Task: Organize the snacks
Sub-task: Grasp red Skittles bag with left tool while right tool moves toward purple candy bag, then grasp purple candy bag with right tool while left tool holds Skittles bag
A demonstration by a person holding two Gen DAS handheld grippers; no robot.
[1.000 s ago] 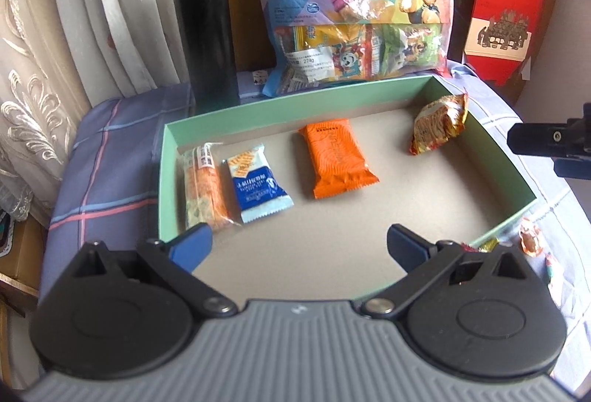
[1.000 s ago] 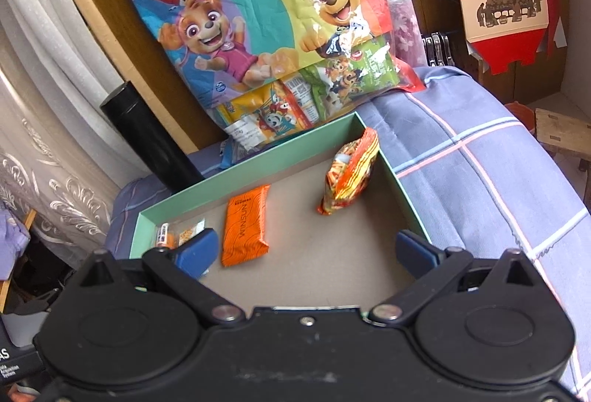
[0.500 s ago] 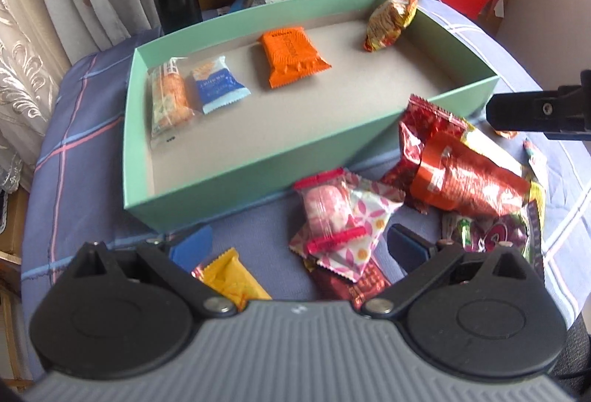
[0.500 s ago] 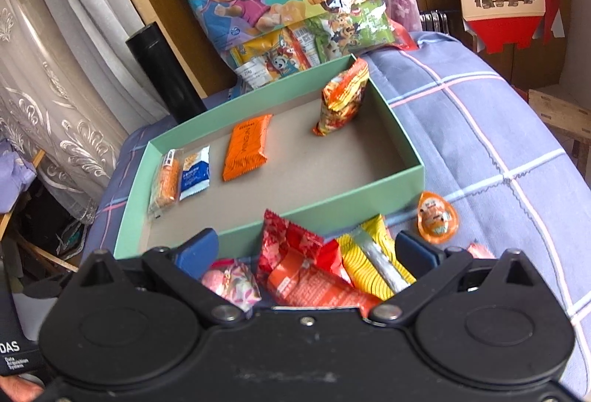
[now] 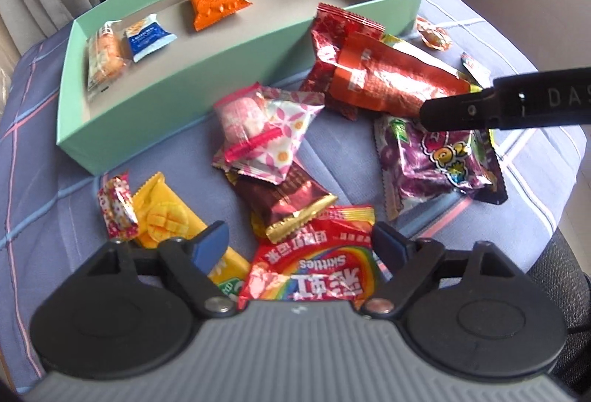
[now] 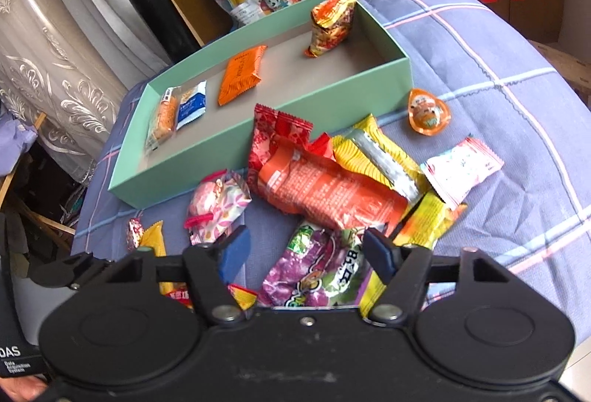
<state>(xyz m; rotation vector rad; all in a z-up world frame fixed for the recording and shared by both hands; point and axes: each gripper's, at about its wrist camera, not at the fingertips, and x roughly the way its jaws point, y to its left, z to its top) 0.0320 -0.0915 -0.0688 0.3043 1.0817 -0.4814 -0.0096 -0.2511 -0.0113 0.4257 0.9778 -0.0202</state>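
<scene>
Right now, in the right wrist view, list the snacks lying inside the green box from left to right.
Clear-wrapped biscuit → blue-and-white packet → flat orange packet → crinkled orange-and-yellow bag leaning in the box's far right corner.

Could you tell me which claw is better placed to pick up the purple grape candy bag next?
Right. The right claw is closing with the purple grape candy bag between its fingers; the left claw is over the Skittles bag.
</scene>
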